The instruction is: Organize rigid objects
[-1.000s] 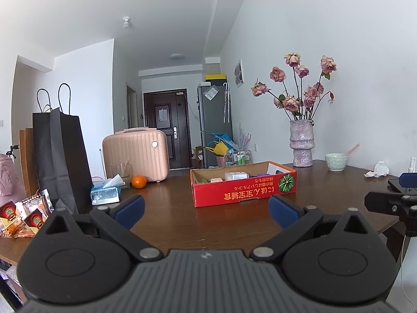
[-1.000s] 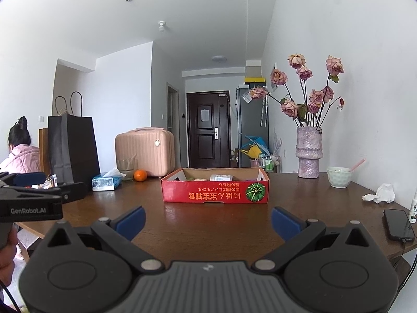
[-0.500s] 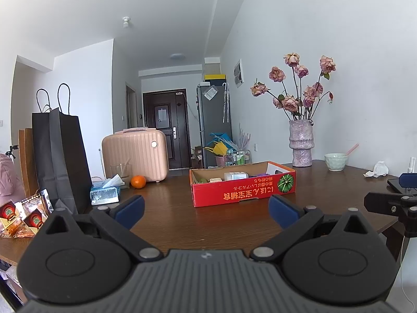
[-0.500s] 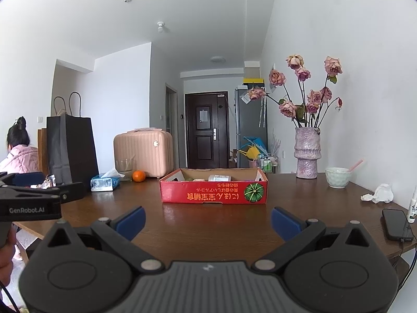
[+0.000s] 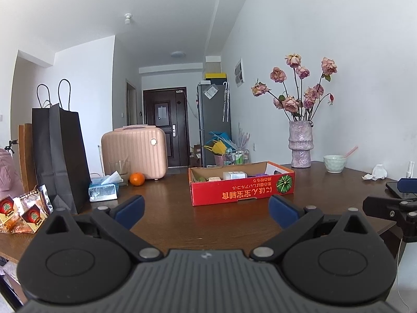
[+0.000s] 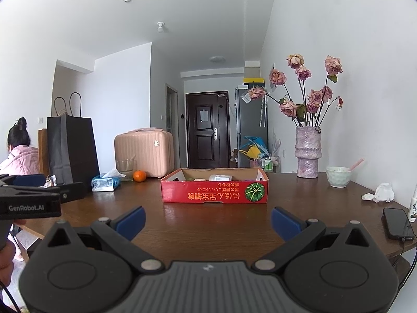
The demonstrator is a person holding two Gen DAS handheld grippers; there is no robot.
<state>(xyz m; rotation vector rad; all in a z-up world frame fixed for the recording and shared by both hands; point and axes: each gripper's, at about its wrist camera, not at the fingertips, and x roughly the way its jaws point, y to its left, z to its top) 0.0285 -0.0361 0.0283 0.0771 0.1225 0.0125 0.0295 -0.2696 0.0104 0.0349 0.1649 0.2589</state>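
A shallow red cardboard box (image 5: 242,191) with a few small items inside stands in the middle of the brown table (image 5: 182,221); it also shows in the right wrist view (image 6: 215,192). My left gripper (image 5: 206,207) is open and empty, held near the table's front edge, well short of the box. My right gripper (image 6: 207,219) is open and empty, also short of the box. An orange (image 5: 137,179), a tissue pack (image 5: 103,189), a white bowl (image 5: 334,163) and a phone (image 6: 397,223) lie around the table.
A black paper bag (image 5: 58,154) and snack packets (image 5: 23,211) stand at the left. A pink case (image 5: 134,152) and a glass (image 5: 120,168) are behind the orange. A vase of roses (image 5: 301,147) and crumpled tissue (image 6: 380,193) sit at the right. A person (image 6: 18,154) sits far left.
Both views shift very slightly; the right gripper has edged a little to the right. Both grippers stay open and empty, and nothing on the table has moved.
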